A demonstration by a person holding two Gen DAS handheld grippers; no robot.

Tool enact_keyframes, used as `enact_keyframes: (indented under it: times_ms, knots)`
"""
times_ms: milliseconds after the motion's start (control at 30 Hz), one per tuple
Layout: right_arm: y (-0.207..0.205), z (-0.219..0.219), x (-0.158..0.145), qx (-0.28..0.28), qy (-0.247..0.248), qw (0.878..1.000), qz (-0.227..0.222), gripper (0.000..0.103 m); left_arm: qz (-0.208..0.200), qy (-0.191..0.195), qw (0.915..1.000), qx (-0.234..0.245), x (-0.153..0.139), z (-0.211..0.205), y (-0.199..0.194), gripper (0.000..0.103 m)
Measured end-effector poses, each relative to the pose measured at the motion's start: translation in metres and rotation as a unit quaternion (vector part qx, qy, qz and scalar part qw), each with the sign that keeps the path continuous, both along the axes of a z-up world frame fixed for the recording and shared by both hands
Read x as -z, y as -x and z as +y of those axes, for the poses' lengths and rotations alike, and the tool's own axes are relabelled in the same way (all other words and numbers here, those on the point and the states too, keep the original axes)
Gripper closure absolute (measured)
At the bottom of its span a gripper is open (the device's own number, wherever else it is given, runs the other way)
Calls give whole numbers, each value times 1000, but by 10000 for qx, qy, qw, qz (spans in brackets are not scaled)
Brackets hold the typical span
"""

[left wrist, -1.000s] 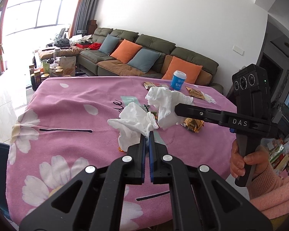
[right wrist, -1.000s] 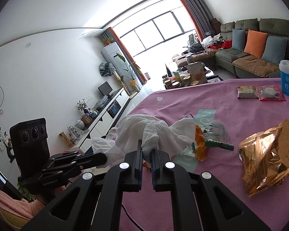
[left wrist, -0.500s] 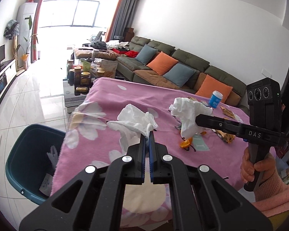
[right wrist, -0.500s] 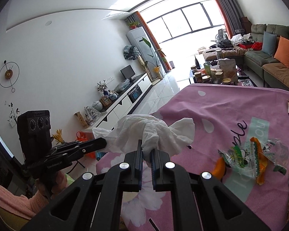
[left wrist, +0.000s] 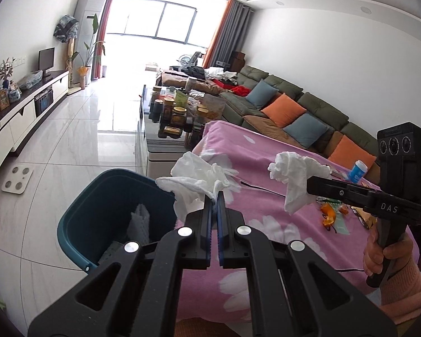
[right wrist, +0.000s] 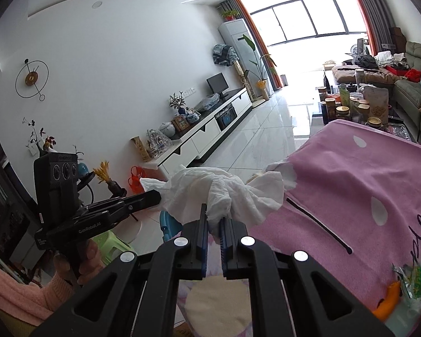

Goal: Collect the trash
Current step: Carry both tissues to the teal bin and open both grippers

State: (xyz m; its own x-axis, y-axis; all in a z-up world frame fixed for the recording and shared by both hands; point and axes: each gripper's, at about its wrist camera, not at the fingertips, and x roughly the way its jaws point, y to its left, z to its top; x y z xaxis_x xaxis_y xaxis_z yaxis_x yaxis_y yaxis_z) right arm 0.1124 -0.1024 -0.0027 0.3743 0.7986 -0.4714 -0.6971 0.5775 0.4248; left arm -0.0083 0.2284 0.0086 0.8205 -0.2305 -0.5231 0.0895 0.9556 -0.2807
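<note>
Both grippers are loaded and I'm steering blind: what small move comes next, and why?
Probably carry the left gripper a little further over the teal bin, then open. Its tissue hangs only at the bin's near rim; the right gripper, clamping its own tissue, follows.

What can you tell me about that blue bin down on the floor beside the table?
The teal-blue bin looks like smooth plastic, with a rounded rim and deep, dark inner walls. It stands upright and open-topped on the pale tiled floor, close beside the edge of the table under the pink flowered cloth. Some white crumpled trash already lies inside. Its near side is hidden behind the left gripper, which holds a white tissue near its rim; whether they touch is unclear.
</note>
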Motion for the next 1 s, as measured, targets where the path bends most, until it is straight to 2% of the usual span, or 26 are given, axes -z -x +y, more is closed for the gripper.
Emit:
enact_keyframes:
  times_ms: [200, 433, 1000]
  knots:
    - [-11, 44, 2, -385, 131, 9992, 14, 97, 178, 27, 9990, -421, 13, 38, -7, 100]
    - [-23, 87, 6, -709, 293, 9970, 94, 97, 395, 68, 9968, -691, 32, 71, -10, 100]
    - [-41, 159, 44, -953, 1007, 9887, 578, 95, 1004, 167, 9898, -997, 86, 95, -46, 99]
